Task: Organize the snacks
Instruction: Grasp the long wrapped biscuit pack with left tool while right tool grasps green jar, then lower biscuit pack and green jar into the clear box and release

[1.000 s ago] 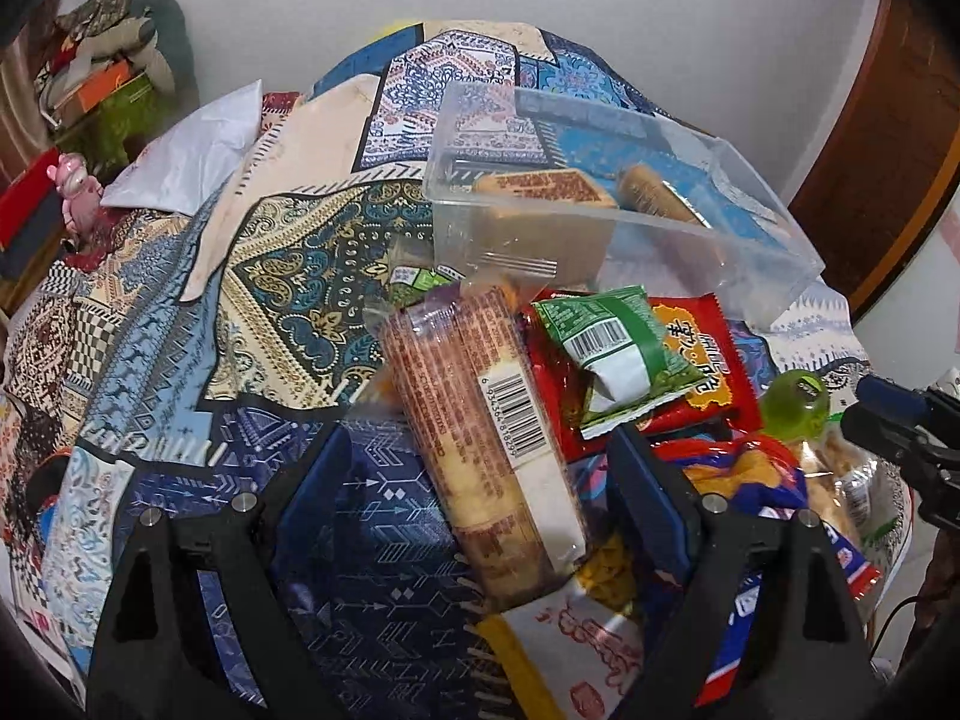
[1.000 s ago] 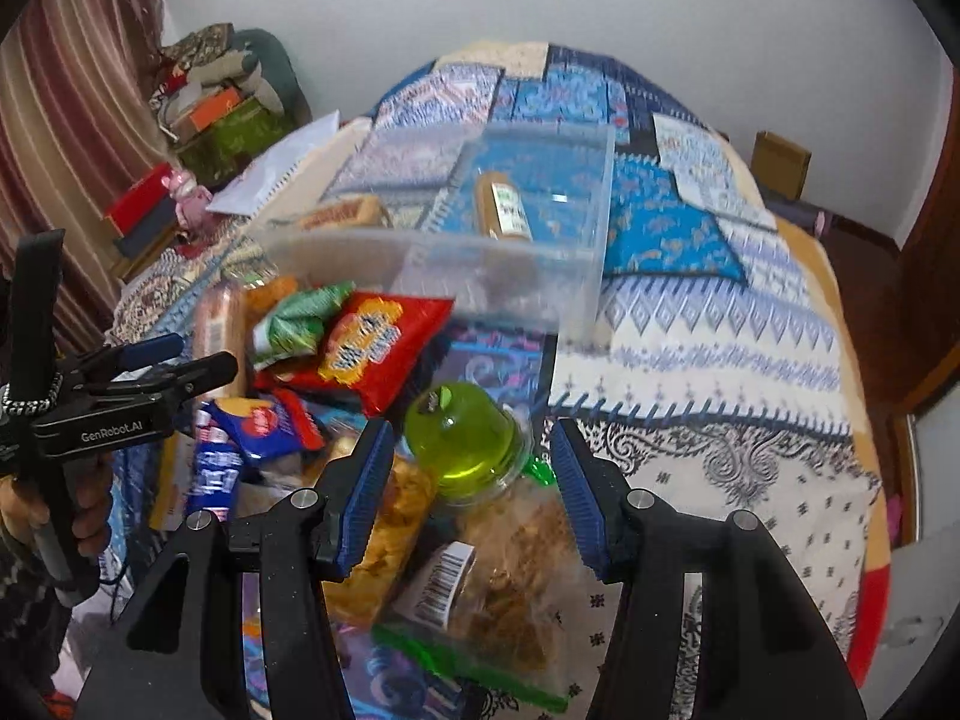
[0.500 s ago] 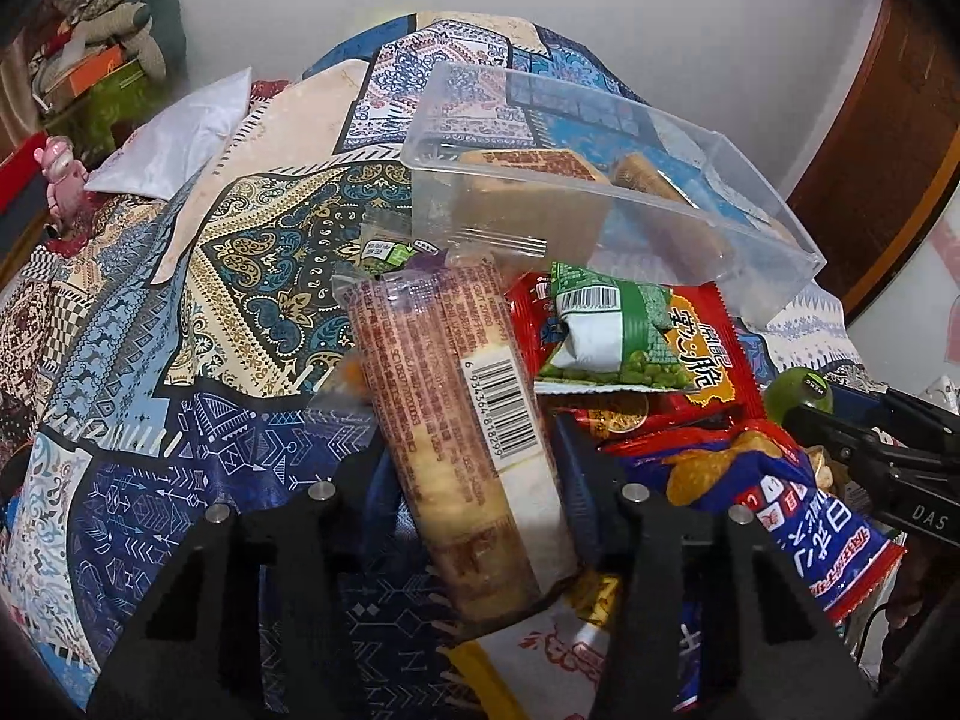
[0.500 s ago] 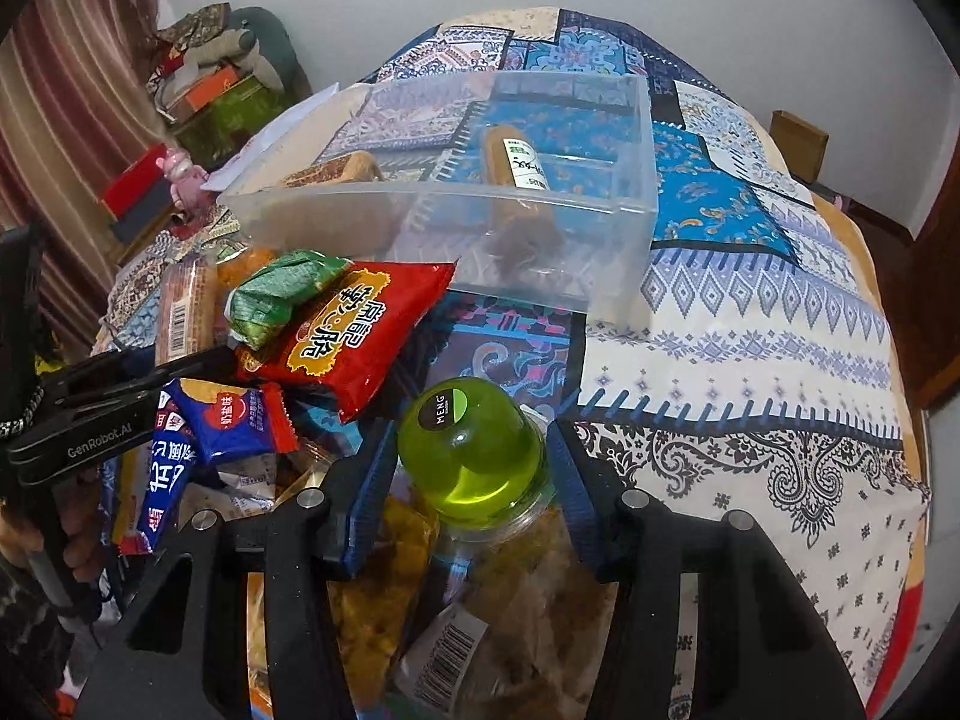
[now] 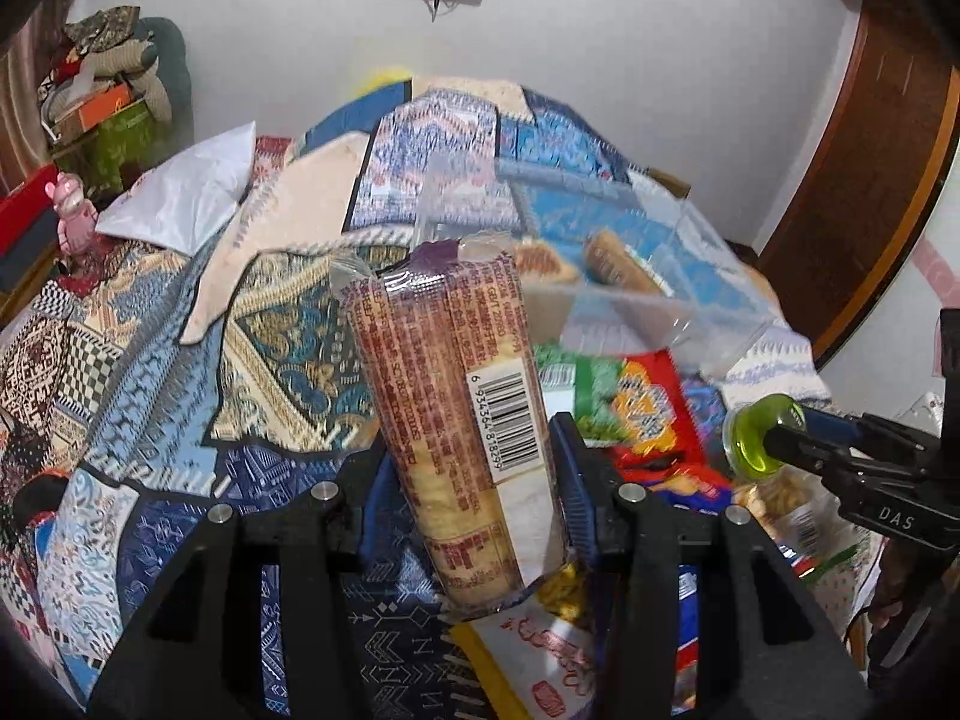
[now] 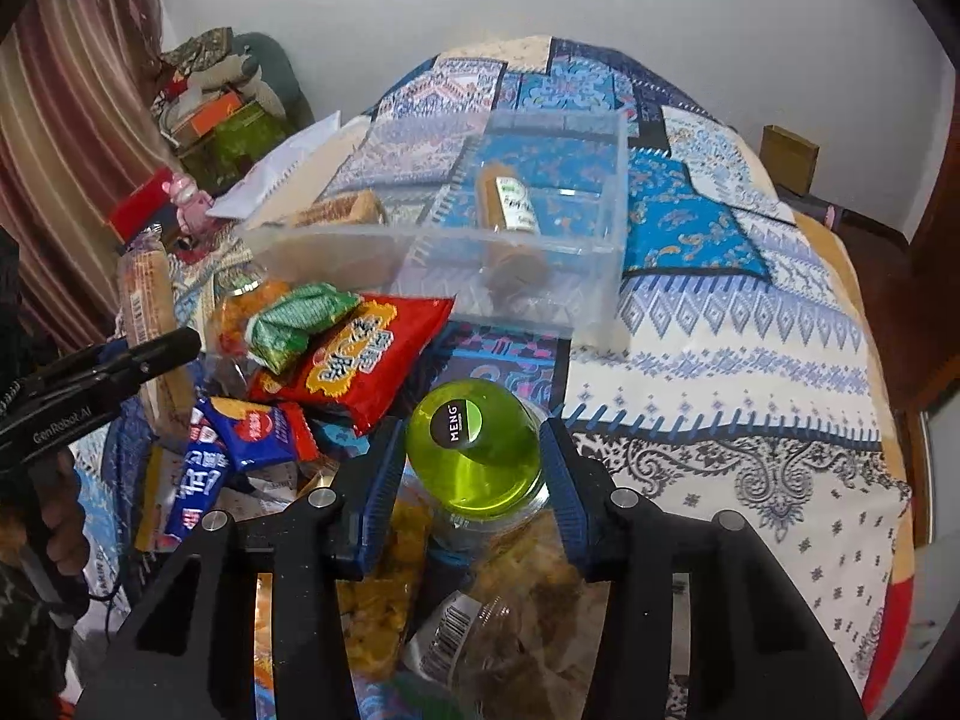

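Snacks lie heaped on the bed just in front of the clear bin (image 6: 606, 276), which holds two biscuit rolls (image 6: 510, 204). My left gripper (image 5: 474, 480) pinches a biscuit sleeve (image 5: 456, 384); my right gripper (image 6: 474, 468) clasps a green jelly cup (image 6: 474, 450).

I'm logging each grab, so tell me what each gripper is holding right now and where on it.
Left gripper: the biscuit sleeve, fingers clamped on its lower half, near the barcode. Right gripper: the green-lidded jar, gripped by the sides of its lid.
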Demonstrator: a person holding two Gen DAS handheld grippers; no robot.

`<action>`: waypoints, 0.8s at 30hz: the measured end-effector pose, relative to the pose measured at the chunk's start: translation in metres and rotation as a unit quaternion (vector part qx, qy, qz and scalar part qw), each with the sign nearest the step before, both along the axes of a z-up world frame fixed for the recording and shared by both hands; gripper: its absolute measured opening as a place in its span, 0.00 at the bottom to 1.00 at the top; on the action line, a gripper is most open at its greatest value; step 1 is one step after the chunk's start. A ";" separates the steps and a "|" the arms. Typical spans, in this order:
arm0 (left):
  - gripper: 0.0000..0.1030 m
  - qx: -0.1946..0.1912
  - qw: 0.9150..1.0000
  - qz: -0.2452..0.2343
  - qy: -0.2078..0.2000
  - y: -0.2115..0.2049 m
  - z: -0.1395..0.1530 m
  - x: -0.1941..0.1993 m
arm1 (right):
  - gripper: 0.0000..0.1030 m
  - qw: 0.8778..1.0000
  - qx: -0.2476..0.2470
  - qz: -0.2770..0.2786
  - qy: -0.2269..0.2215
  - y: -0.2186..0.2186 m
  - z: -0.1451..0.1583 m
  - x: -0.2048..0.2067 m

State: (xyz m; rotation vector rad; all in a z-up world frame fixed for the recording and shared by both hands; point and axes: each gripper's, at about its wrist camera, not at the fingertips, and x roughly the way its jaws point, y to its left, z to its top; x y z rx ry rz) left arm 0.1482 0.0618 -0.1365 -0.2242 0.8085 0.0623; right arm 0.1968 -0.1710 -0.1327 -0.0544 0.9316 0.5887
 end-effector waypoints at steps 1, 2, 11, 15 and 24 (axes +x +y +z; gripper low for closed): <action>0.46 -0.001 1.000 0.000 -0.005 0.000 0.004 0.000 | 0.41 1.000 0.004 -0.002 -0.003 -0.002 0.004 0.000; 0.46 -0.001 1.000 -0.001 -0.009 0.000 0.008 0.001 | 0.41 1.000 0.009 -0.003 -0.006 -0.003 0.007 0.000; 0.46 -0.001 0.999 -0.014 -0.051 -0.008 0.046 0.017 | 0.38 0.998 0.036 -0.007 -0.042 -0.007 0.042 0.008; 0.46 -0.003 0.998 -0.022 -0.066 -0.013 0.060 0.035 | 0.35 0.998 0.044 -0.010 -0.053 -0.007 0.053 0.017; 0.46 -0.004 0.996 -0.030 -0.079 -0.021 0.064 0.067 | 0.04 0.997 0.059 0.000 -0.045 -0.004 0.059 0.045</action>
